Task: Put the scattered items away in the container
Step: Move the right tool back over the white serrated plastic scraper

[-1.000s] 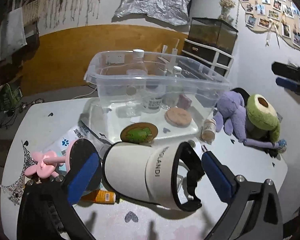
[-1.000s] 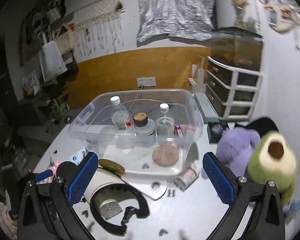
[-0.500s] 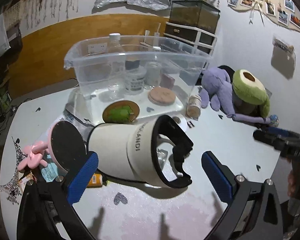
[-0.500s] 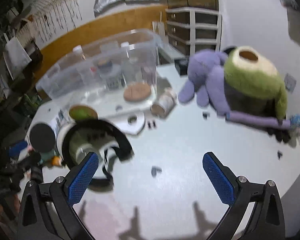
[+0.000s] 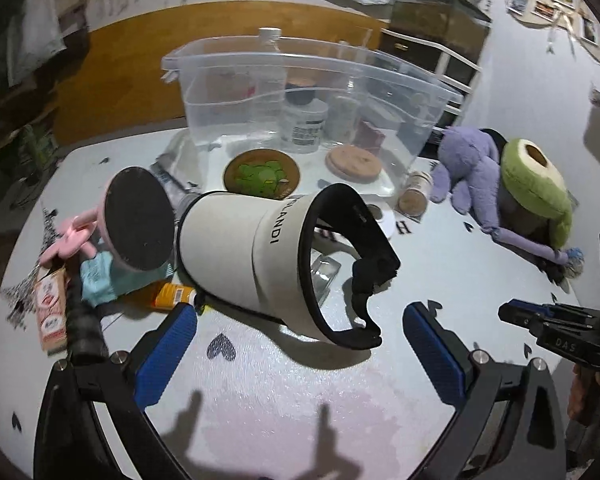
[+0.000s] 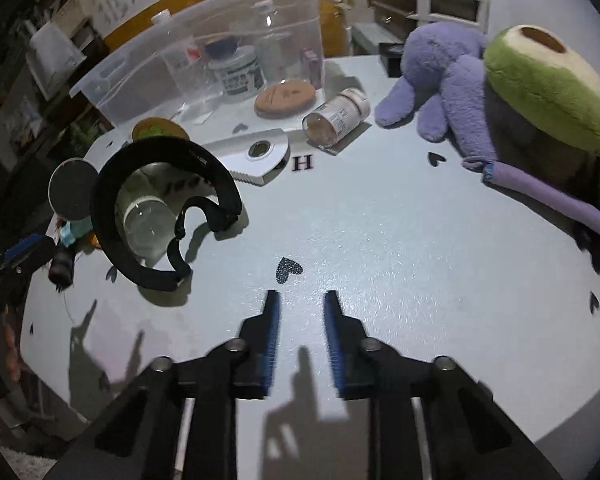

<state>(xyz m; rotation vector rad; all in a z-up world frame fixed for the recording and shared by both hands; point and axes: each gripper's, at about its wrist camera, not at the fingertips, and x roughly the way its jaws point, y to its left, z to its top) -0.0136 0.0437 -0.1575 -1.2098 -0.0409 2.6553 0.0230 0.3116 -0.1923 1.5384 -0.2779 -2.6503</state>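
A white visor cap [image 5: 240, 256] with a black rim lies on its side just ahead of my left gripper [image 5: 300, 344], which is open and holds nothing. The cap's black rim [image 6: 160, 208] shows in the right wrist view at the left. Behind it stands the clear plastic bin [image 5: 228, 80] with bottles and a jar inside. My right gripper [image 6: 300, 312] hovers low over bare tabletop, its jaws drawn in to a narrow gap with nothing between them. In the left wrist view that right gripper [image 5: 516, 314] sits at the far right.
A purple and green plush toy [image 6: 500, 80] lies at the right. A small jar [image 6: 336, 114] lies on its side beside a cork disc [image 6: 284, 98]. A pink round mirror [image 5: 136, 220], teal cloth [image 5: 96, 280], orange tube [image 5: 172, 294] and a packet [image 5: 50, 312] crowd the left.
My right gripper swung down toward the table and its jaws closed from wide to a narrow gap. The left gripper pulled back slightly from the cap and stayed open.
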